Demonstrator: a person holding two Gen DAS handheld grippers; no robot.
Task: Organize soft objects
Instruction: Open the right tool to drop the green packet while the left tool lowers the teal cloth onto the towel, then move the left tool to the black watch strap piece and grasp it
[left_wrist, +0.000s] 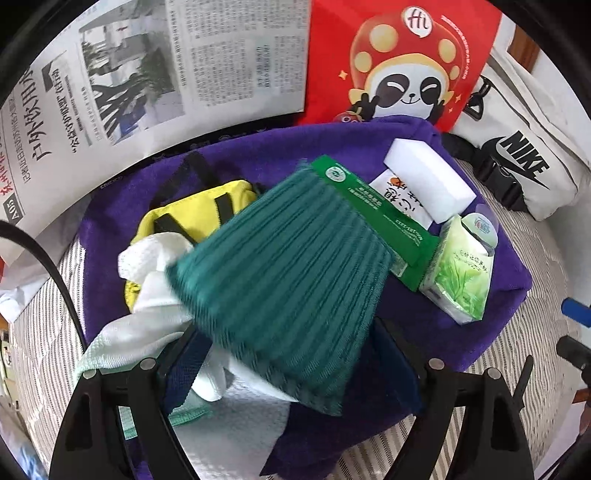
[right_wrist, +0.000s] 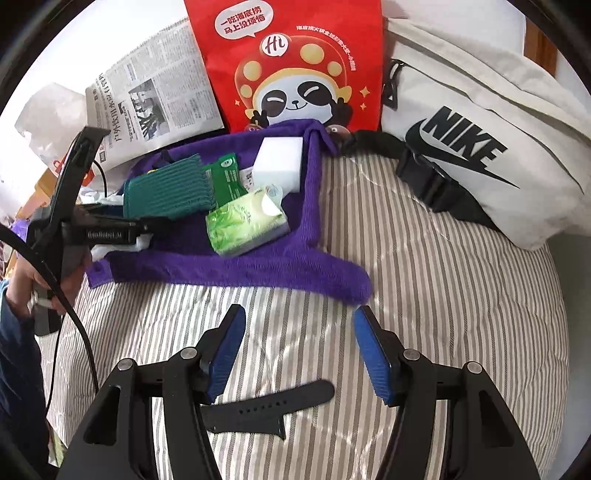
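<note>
A ribbed green cloth (left_wrist: 284, 273) with a green card label lies tilted over my left gripper (left_wrist: 291, 354), whose fingers close in on its near end above a purple towel (left_wrist: 280, 155). On the towel lie a white sponge block (left_wrist: 430, 181), a green tissue pack (left_wrist: 460, 273), a yellow pouch (left_wrist: 192, 210) and white cloths (left_wrist: 155, 295). In the right wrist view the cloth (right_wrist: 162, 192), tissue pack (right_wrist: 245, 225), sponge (right_wrist: 279, 158) and towel (right_wrist: 258, 266) lie ahead. My right gripper (right_wrist: 299, 350) is open and empty over the striped bedding.
A red panda bag (right_wrist: 291, 62), a newspaper (right_wrist: 155, 96) and a white Nike waist bag (right_wrist: 469, 147) stand behind the towel. A black watch strap (right_wrist: 266, 410) lies on the striped bedding (right_wrist: 424, 295) under my right gripper. A cable (left_wrist: 55, 269) hangs at the left.
</note>
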